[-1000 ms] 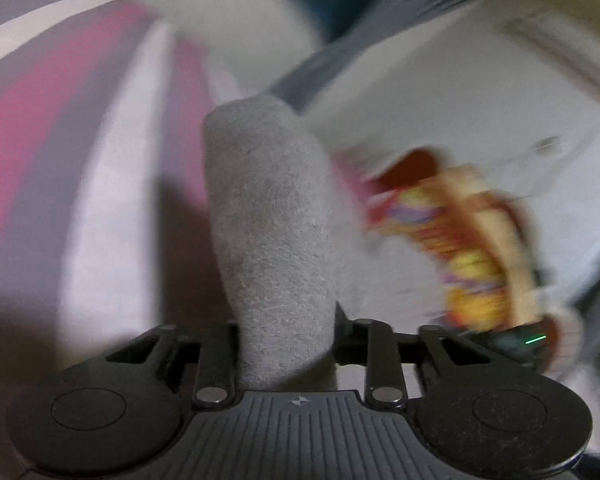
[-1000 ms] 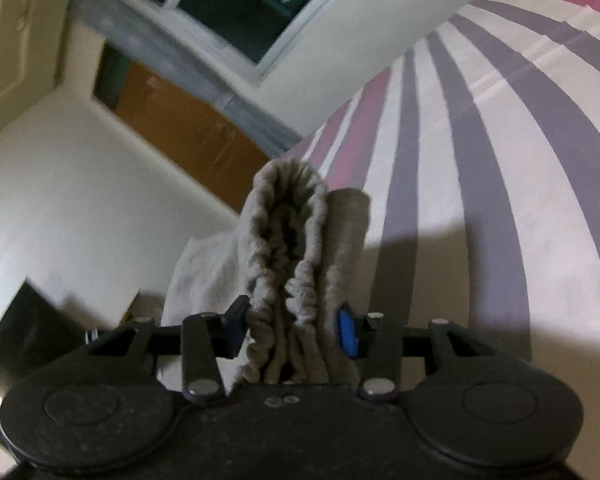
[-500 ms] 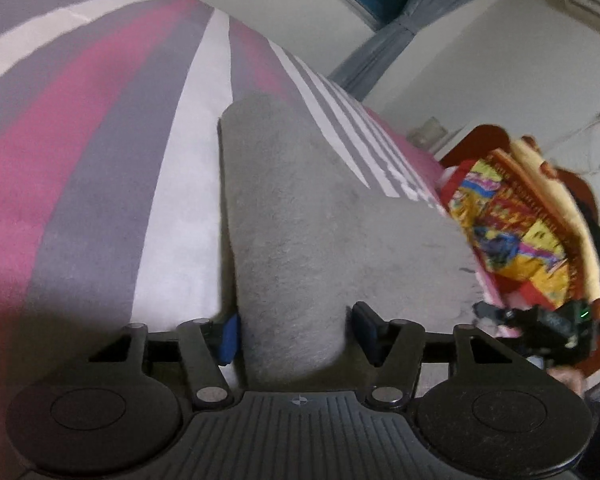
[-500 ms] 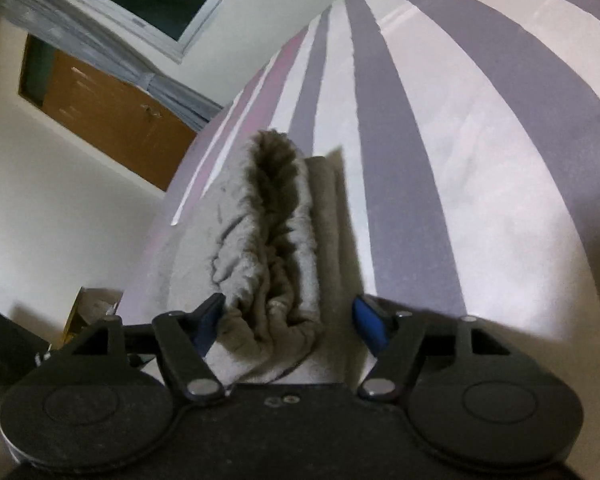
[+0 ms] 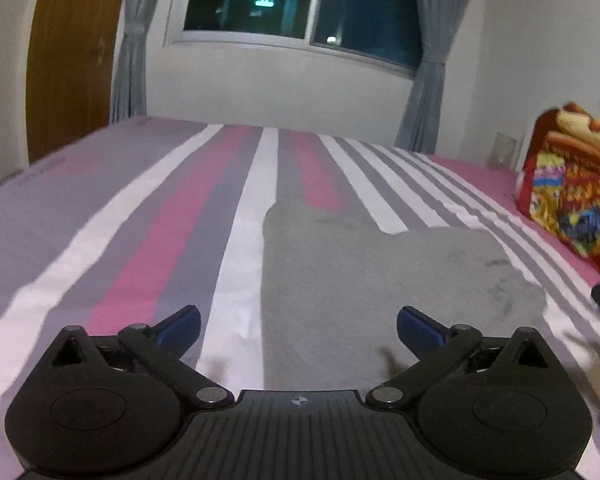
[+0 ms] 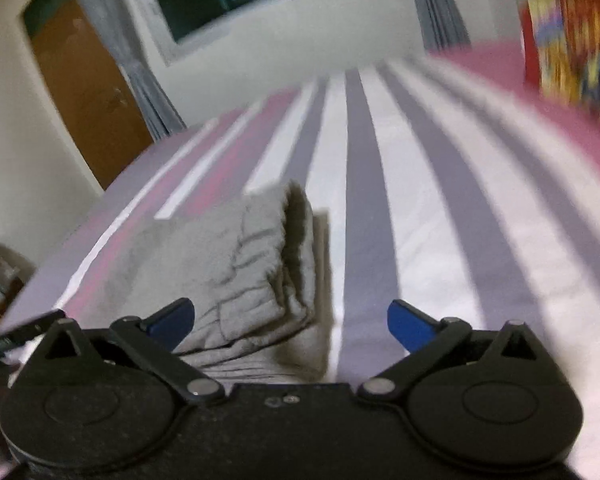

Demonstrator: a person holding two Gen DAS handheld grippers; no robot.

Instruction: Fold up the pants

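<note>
Grey pants (image 6: 236, 272), near edge hidden, lie released as both hand-held grippers' jaws are opening.

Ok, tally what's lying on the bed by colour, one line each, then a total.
Grey: 1, the pants, folded on the striped bed.
Red and yellow: 1, the bright bundle at the bed's right edge; what it is cannot be told.
Total: 2
</note>
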